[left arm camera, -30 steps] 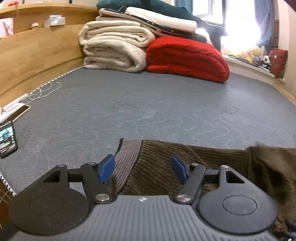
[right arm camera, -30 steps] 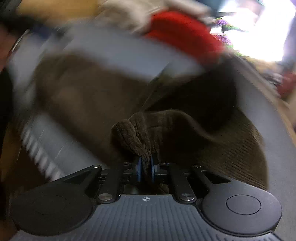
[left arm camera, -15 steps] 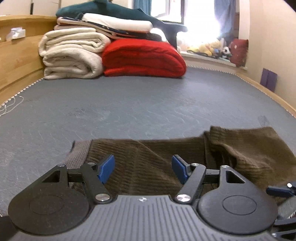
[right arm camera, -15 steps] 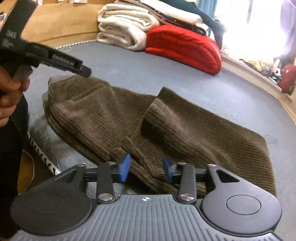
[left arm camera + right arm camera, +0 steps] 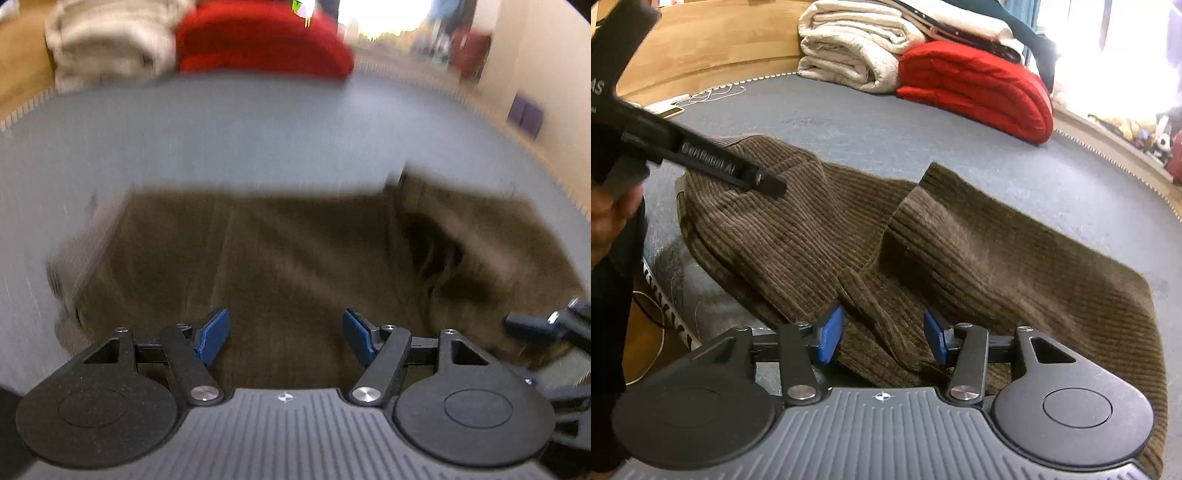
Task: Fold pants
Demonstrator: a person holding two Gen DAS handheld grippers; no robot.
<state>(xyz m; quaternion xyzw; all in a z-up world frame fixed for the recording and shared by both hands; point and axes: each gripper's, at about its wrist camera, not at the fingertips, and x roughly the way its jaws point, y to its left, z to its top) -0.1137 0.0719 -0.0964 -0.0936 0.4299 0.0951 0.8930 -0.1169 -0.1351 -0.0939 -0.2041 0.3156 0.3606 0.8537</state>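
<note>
Corduroy pants (image 5: 820, 236) lie folded on grey mattress (image 5: 960, 147), one leg end doubled over. Right gripper (image 5: 882, 334) jaws opening, fabric ridge between pads, unpinched. Left gripper (image 5: 286, 332) spread above cloth, prob. positioning for next grab.

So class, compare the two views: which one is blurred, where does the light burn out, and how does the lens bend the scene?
Left wrist view: motion blur smears the brown pants and red blanket, while the left gripper stays sharp; window glare at top. Right wrist view: crisp corduroy ribs, window blown out at upper right, and the mattress edge bowed by the fisheye.
</note>
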